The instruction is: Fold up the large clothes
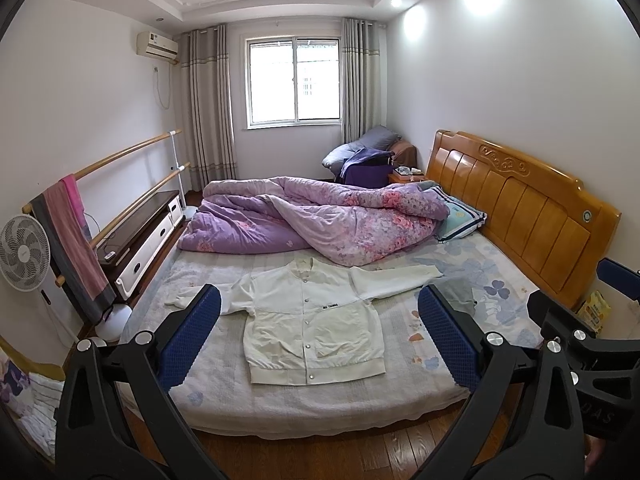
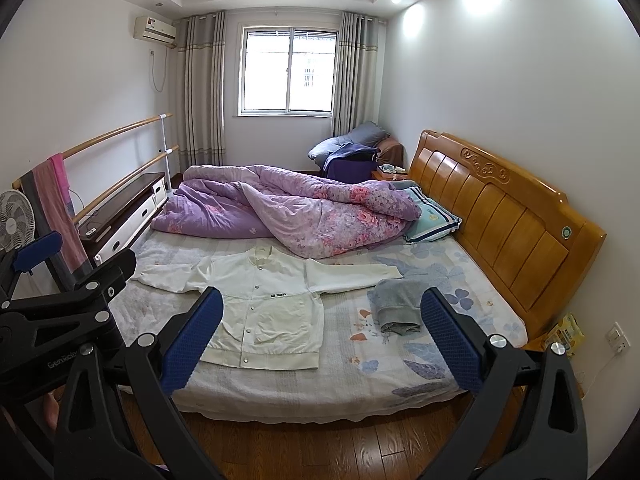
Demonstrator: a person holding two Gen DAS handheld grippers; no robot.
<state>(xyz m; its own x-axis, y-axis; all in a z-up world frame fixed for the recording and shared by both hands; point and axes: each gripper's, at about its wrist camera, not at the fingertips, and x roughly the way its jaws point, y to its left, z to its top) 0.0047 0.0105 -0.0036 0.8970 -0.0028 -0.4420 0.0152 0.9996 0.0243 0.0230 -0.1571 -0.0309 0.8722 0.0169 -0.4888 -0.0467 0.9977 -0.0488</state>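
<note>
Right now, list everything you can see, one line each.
jacket: 1, white, spread flat on the bed's near part, sleeves out
grey garment: 1, grey, folded, right of the jacket
quilt: 1, purple floral, bunched behind the jacket
pillow: 1, blue striped, by the headboard
headboard: 1, orange wood, right
fan: 1, white, left
window: 1, far wall
left gripper: open, above bed edge
right gripper: open, above bed edge

L gripper (image 1: 319, 320) & R gripper (image 2: 321, 322) agape, aloft
</note>
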